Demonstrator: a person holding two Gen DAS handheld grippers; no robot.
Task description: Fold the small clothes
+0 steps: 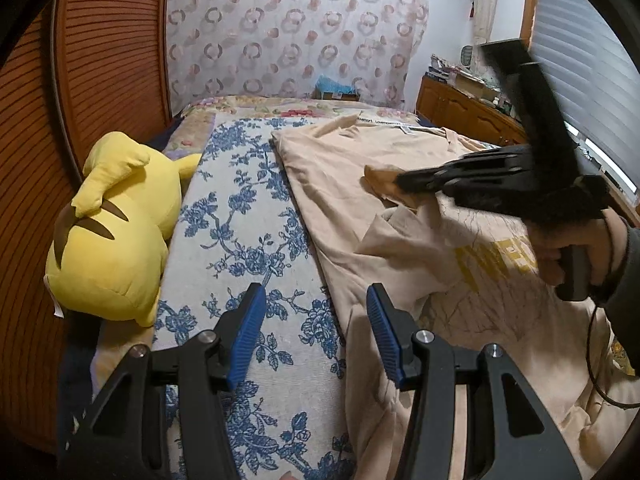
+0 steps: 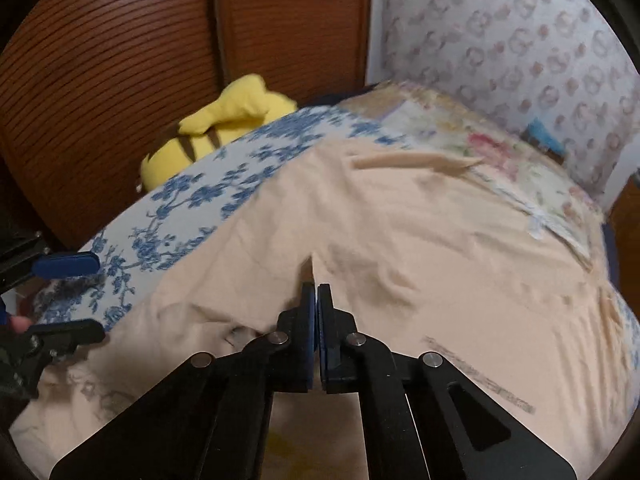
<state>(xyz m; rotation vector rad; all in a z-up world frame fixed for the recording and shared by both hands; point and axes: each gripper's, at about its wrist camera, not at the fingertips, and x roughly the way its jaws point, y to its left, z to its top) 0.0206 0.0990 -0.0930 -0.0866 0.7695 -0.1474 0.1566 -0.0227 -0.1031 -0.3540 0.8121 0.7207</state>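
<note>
A beige T-shirt (image 1: 352,184) with yellow lettering lies spread on the bed, its right part lifted and folded over. It also shows in the right wrist view (image 2: 420,248). My left gripper (image 1: 316,296) is open and empty, low over the shirt's left edge and the blue floral cover. My right gripper (image 2: 316,288) is shut on a pinch of the shirt's fabric and holds it above the bed. In the left wrist view the right gripper (image 1: 400,180) hangs blurred over the shirt with cloth in its tip.
A yellow plush toy (image 1: 116,236) lies at the bed's left edge against a brown slatted wardrobe (image 1: 100,60). The blue floral cover (image 1: 240,216) lies under the shirt. A patterned curtain (image 1: 296,28) hangs behind, and a wooden dresser (image 1: 460,108) stands at the right.
</note>
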